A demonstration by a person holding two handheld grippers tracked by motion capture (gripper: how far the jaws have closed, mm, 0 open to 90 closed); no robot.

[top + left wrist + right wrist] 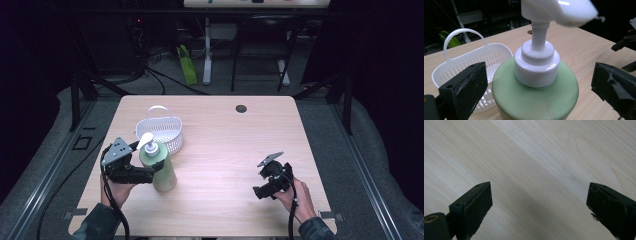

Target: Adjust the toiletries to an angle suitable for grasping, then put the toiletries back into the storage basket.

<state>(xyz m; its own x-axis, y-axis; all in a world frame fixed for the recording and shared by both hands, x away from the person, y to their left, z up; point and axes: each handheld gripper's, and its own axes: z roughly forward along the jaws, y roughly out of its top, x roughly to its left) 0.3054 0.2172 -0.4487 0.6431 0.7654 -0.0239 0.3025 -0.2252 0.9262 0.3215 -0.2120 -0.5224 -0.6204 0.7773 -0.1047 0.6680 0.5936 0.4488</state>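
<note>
A pale green pump bottle with a white pump head stands upright on the left part of the wooden table. A white perforated basket with a loop handle sits just behind it and looks empty. My left gripper is open, its jaws on either side of the bottle's shoulder with a small gap at each side. My right gripper is open low over bare wood at the front right, with nothing between its jaws.
A dark round hole marks the table's far middle. Beyond the far edge stand desk legs and a green object on the floor. Black frame struts flank the table.
</note>
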